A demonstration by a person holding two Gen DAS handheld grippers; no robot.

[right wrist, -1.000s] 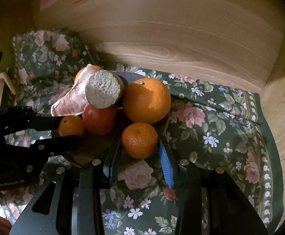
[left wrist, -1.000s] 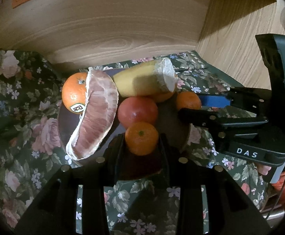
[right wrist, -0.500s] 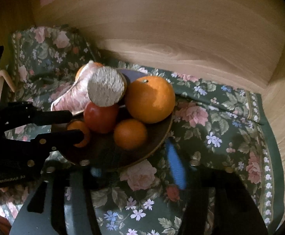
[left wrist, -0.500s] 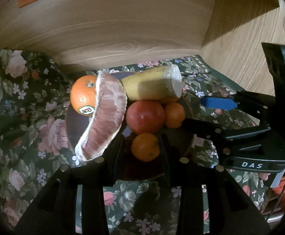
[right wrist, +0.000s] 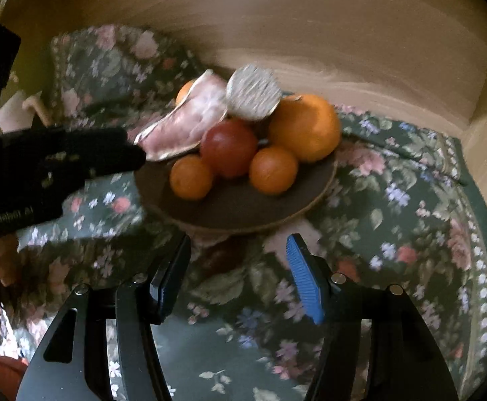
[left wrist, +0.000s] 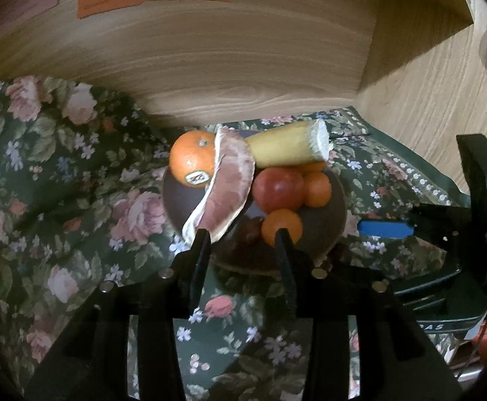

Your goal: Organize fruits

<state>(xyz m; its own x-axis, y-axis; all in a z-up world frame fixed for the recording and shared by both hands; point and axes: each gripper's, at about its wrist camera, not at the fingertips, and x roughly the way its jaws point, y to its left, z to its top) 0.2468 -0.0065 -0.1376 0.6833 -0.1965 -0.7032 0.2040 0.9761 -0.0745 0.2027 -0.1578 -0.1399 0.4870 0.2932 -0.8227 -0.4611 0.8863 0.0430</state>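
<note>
Left wrist view
- Left gripper (left wrist: 241, 239): fingers apart, nothing between them; tips over the near rim of the plate, one beside the pomelo wedge, the other in front of a small mandarin.
- Plate (left wrist: 179, 197): dark, round, on the floral cloth (left wrist: 59, 173).
- Stickered orange (left wrist: 191, 158): rear left of plate, touching the pomelo wedge (left wrist: 228, 188).
- Pomelo wedge: pink, leaning across the plate's left half, lower tip at the near rim.
- Yellow cut fruit (left wrist: 286, 148): lying at the rear, cut end to the right.
- Red fruit (left wrist: 278, 190): centre of plate.
- Small mandarin (left wrist: 281, 225): just in front of the red fruit.
- Second mandarin (left wrist: 317, 188): touching the red fruit's right side.
- Right gripper (left wrist: 385, 229): at right, off the plate; blue pad visible.

Right wrist view
- Right gripper (right wrist: 238, 272): fingers wide apart, empty, above cloth short of the plate (right wrist: 243, 210).
- Big orange (right wrist: 305, 127): rear right of plate.
- Left gripper (right wrist: 126, 155): blurred, tip at the plate's left edge.
- Backdrop: wooden panel (right wrist: 310, 33).
</note>
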